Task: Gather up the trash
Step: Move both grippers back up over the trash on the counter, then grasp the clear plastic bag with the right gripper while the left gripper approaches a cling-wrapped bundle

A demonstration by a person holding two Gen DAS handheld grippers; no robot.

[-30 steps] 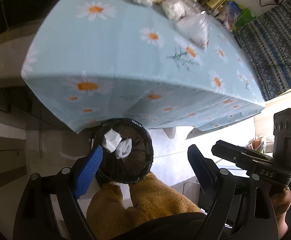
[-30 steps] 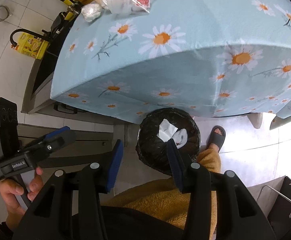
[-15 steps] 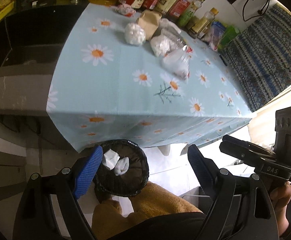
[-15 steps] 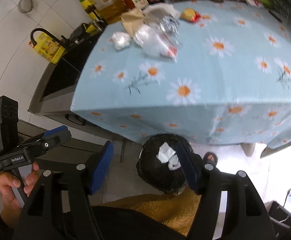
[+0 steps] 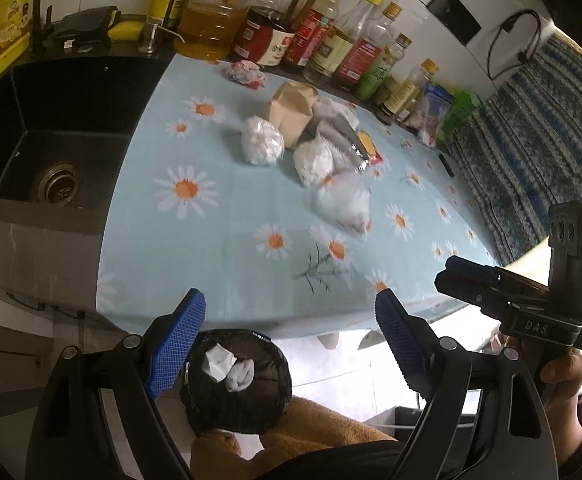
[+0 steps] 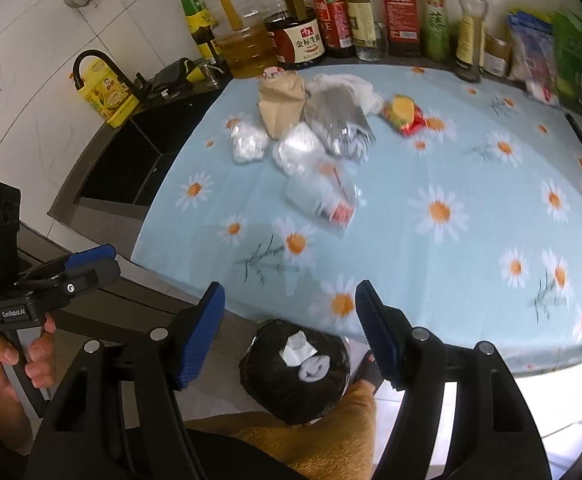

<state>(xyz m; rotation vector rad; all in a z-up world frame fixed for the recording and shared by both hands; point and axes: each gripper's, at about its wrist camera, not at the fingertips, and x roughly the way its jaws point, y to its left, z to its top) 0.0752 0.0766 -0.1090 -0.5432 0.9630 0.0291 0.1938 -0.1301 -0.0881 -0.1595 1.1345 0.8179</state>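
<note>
Black mesh bin at six o'clock, below the daisy-print blue tablecloth, holds two crumpled white tissues. We see crumpled white bags, a brown paper bag and a foil wrapper on the cloth at twelve o'clock. Since a second ago our view has lifted from bin to tabletop. Left gripper is spread empty; right gripper has spread wider, empty.

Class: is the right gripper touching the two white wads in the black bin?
Apart. The right wrist view shows the right gripper open and empty, its fingers high above the wads lying in the bin.
</note>
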